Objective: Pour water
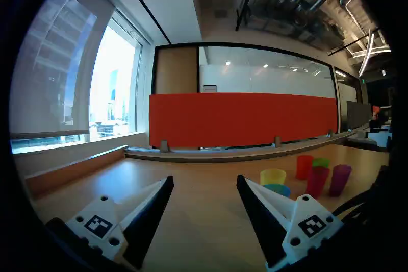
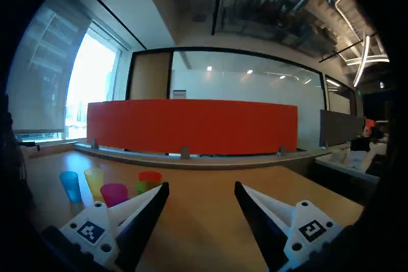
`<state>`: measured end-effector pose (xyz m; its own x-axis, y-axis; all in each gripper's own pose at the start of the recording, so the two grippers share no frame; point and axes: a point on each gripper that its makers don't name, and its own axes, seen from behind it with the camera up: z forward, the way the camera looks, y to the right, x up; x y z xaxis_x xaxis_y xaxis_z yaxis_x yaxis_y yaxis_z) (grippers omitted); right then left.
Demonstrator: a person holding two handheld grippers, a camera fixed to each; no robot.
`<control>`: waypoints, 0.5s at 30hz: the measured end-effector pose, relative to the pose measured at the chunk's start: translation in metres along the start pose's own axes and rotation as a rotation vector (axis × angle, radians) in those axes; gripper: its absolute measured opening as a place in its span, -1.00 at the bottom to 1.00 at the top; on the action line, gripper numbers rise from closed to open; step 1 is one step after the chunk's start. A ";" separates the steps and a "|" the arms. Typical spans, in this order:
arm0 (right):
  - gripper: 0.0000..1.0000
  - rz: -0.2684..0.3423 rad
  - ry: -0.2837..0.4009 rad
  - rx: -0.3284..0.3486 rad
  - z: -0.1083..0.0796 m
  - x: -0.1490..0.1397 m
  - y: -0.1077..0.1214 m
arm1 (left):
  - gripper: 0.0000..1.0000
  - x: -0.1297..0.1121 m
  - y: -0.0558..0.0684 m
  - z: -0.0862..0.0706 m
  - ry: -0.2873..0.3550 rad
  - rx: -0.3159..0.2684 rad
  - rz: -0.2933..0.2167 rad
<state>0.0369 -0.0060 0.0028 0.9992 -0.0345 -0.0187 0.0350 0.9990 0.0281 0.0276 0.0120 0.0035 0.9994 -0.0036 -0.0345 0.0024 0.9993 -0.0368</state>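
Evidently nothing is picked up yet: left tool (image 1: 204, 177) and right tool (image 2: 201, 184) hover spread and empty over the bench (image 1: 194, 170); next should come closing in on the cups (image 1: 317, 180).

Six small plastic cups stand upright in a tight cluster, well in front of the orange partition (image 1: 239, 119). Red cup (image 1: 304, 166) and green cup (image 1: 321, 162) are nearest it, then yellow cup (image 1: 273, 176), magenta cup (image 1: 317, 181) and purple cup (image 1: 340, 179). Teal cup (image 1: 278, 189) is farthest. Contents can't be told.
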 end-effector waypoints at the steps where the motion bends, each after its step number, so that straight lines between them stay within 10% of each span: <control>1: 0.99 -0.005 0.000 0.001 0.000 0.003 -0.001 | 0.83 0.003 0.002 0.001 -0.001 -0.009 -0.006; 15: 0.99 -0.067 0.016 0.055 0.004 0.038 -0.016 | 0.83 0.035 0.032 0.012 -0.021 -0.113 0.005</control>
<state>0.0743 -0.0234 0.0058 0.9942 -0.1003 -0.0381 0.1031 0.9914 0.0806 0.0628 0.0444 0.0134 0.9999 0.0036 -0.0137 -0.0056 0.9888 -0.1490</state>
